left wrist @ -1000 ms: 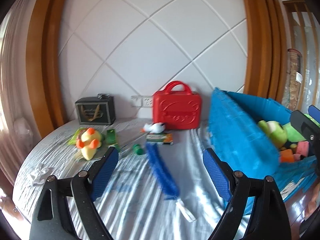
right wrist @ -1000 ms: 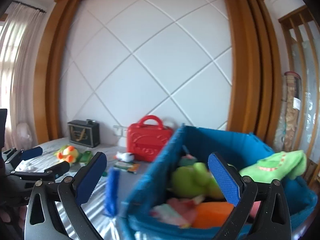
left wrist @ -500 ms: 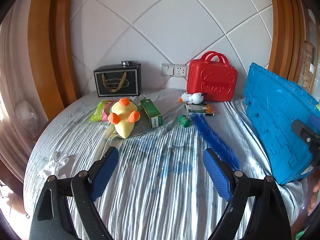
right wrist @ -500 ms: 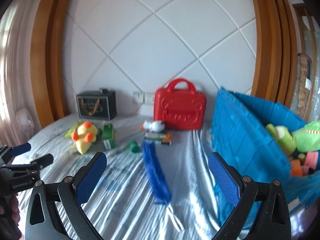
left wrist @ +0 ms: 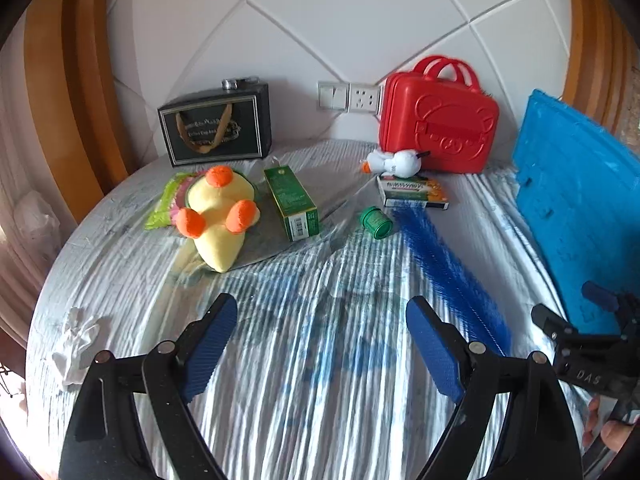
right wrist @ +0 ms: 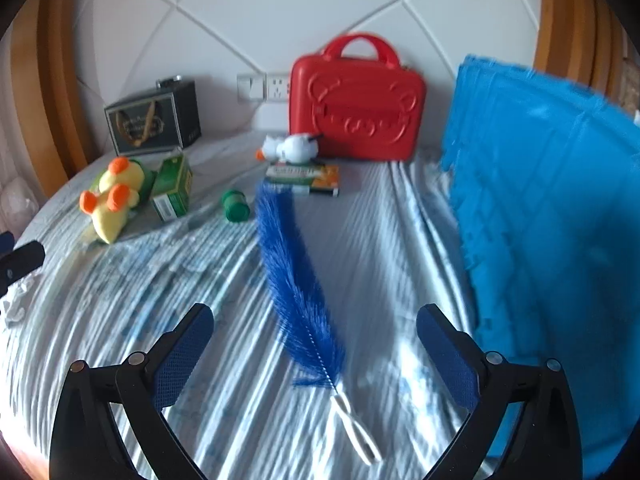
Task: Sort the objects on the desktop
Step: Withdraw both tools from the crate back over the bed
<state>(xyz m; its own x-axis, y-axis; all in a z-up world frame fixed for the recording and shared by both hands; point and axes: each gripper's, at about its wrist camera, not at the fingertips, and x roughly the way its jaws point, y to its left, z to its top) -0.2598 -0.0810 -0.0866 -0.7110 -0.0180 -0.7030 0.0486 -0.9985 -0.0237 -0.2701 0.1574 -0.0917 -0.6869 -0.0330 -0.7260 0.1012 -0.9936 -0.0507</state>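
On the striped cloth lie a yellow plush with orange knobs [left wrist: 218,220] [right wrist: 110,204], a green carton [left wrist: 291,204] [right wrist: 173,192], a small green jar [left wrist: 376,222] [right wrist: 236,206], a flat orange-green box [left wrist: 412,192] [right wrist: 306,178] and a white toy duck [left wrist: 394,162] [right wrist: 290,147]. A long blue brush [right wrist: 298,280] [left wrist: 448,276] with a white handle runs toward me. My left gripper [left wrist: 322,342] hangs open above bare cloth. My right gripper [right wrist: 314,350] is open too, its fingers standing either side of the brush's handle end, above it.
A blue crate [right wrist: 552,216] [left wrist: 576,200] stands at the right. A red case [left wrist: 438,120] [right wrist: 356,110] and a black gift bag [left wrist: 216,130] [right wrist: 154,120] rest against the back wall. A crumpled white tissue [left wrist: 78,344] lies front left.
Both grippers have dropped and tilted down toward the cloth. The right view swung left from the crate's inside to the brush. Both pairs of jaws kept the same width.
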